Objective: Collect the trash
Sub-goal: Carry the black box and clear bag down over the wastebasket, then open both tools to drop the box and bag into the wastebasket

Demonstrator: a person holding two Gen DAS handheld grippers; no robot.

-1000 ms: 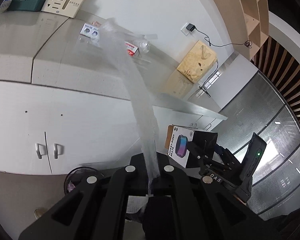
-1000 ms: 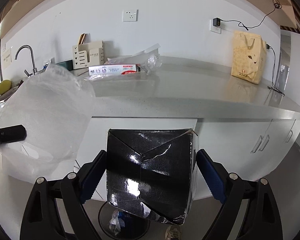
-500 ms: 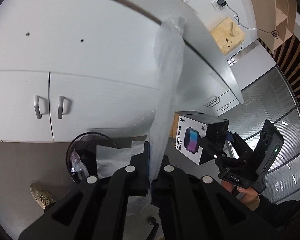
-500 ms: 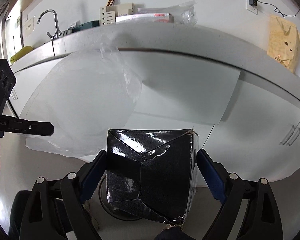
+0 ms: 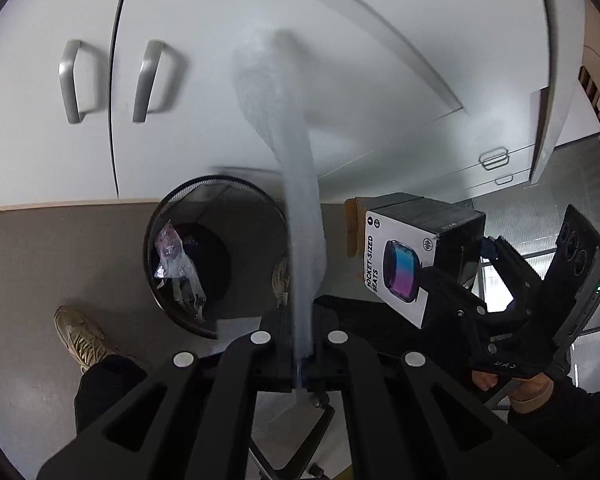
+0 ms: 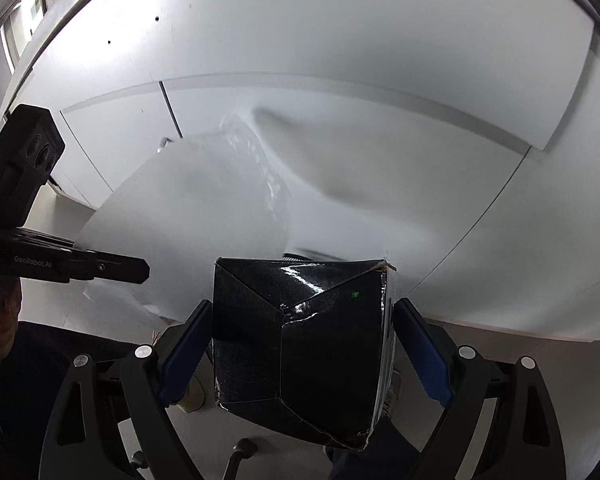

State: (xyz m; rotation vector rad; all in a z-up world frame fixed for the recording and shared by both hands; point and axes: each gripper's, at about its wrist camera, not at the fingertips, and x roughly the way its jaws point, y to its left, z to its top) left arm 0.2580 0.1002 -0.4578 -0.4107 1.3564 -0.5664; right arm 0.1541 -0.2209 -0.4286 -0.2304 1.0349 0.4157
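My left gripper (image 5: 300,354) is shut on a clear plastic bag (image 5: 288,152) that stands up from its fingers. Just beyond it on the floor is a round black mesh bin (image 5: 220,256) with crumpled plastic inside. To the right, my right gripper (image 5: 454,280) is shut on a black-and-white speaker box (image 5: 412,248), held beside the bin's rim. In the right wrist view the glossy black box (image 6: 300,344) fills the space between the blue pads (image 6: 184,354) of the right gripper (image 6: 300,360). The plastic bag (image 6: 188,220) and the left gripper (image 6: 140,270) show at the left.
White cabinet doors with metal handles (image 5: 148,80) stand right behind the bin. A tan shoe (image 5: 82,338) and a dark trouser leg are on the grey floor at the left. Chair legs with castors (image 6: 240,450) lie under the grippers.
Both grippers have sunk from countertop height to near the floor and tipped downward. The counter has left the view; the bin now sits close in front of the left gripper. Both grips are unchanged.
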